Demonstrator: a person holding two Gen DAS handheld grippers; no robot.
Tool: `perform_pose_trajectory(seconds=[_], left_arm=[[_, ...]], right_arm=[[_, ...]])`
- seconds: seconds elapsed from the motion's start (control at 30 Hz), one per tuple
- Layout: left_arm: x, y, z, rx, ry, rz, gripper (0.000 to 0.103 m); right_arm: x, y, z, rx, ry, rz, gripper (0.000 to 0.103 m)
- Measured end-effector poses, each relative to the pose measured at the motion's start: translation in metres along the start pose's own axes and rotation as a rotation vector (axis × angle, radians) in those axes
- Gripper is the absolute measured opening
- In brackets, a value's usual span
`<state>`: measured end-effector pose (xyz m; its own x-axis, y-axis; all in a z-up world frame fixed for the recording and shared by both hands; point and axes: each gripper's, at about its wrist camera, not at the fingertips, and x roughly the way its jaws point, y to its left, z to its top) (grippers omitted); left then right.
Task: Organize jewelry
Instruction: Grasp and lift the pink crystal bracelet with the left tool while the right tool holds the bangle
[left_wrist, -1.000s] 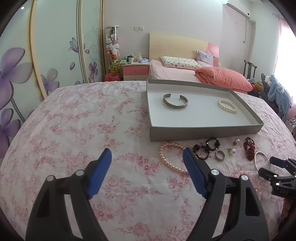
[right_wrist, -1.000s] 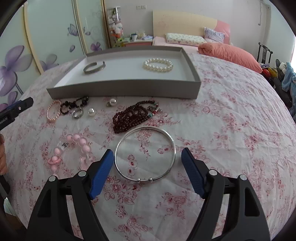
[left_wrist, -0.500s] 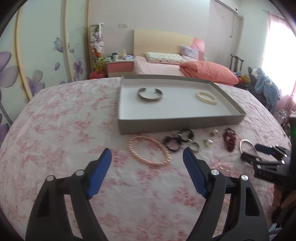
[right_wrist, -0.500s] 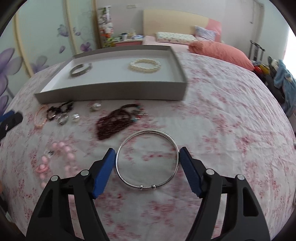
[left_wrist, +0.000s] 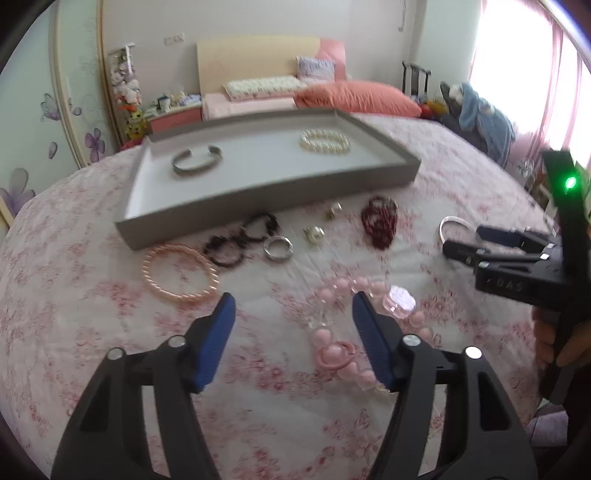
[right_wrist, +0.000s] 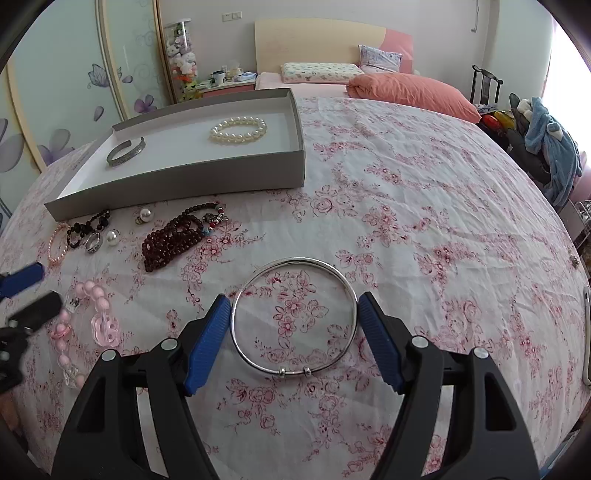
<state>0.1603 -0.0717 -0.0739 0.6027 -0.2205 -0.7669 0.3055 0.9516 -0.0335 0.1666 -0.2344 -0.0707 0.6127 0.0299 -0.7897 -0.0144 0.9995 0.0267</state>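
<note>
1. In the upper left of the right wrist view we see the grey tray on the floral tablecloth. It holds two pieces — a silver cuff toward its left end and a white pearl bracelet toward its right.
2. Everything else lies loose on the cloth in front of the tray's near wall: a pink twisted bangle at the far left, black beads, a silver ring, two pearl earrings, and a heap of dark red beads just right of them.
3. Our right gripper, low in the centre of that frame, has its blue jaws spread either side of the thin silver bangle. The pads sit just beside the bangle's rim; we cannot tell whether they touch it, and the bangle lies flat on the cloth.
4. In the left wrist view, our left gripper is at lower centre with its jaws spread and nothing between them — the pink bead bracelet lies on the cloth under and beside its right finger.
5. At the right edge of that view the right gripper shows from the side.
</note>
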Motion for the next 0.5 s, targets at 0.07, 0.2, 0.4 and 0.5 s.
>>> perform_pose_trajectory(seconds=[0.07, 0.2, 0.4, 0.5], left_arm=[[0.01, -0.003, 0.0, 0.004, 0.035, -0.017, 0.055], [0.018, -0.011, 0.001, 0.039, 0.044, 0.016, 0.046], [0.015, -0.011, -0.002, 0.046, 0.038, 0.037, 0.023], [0.014, -0.012, -0.003, 0.052, 0.032, 0.046, 0.02]], right_arm=[[-0.001, 0.0, -0.001, -0.001, 0.0, 0.001, 0.071], [-0.002, -0.002, -0.004, -0.003, 0.0, 0.005, 0.071], [-0.002, -0.002, -0.004, -0.003, -0.001, 0.004, 0.071], [-0.002, -0.002, -0.005, -0.003, -0.001, 0.004, 0.071]])
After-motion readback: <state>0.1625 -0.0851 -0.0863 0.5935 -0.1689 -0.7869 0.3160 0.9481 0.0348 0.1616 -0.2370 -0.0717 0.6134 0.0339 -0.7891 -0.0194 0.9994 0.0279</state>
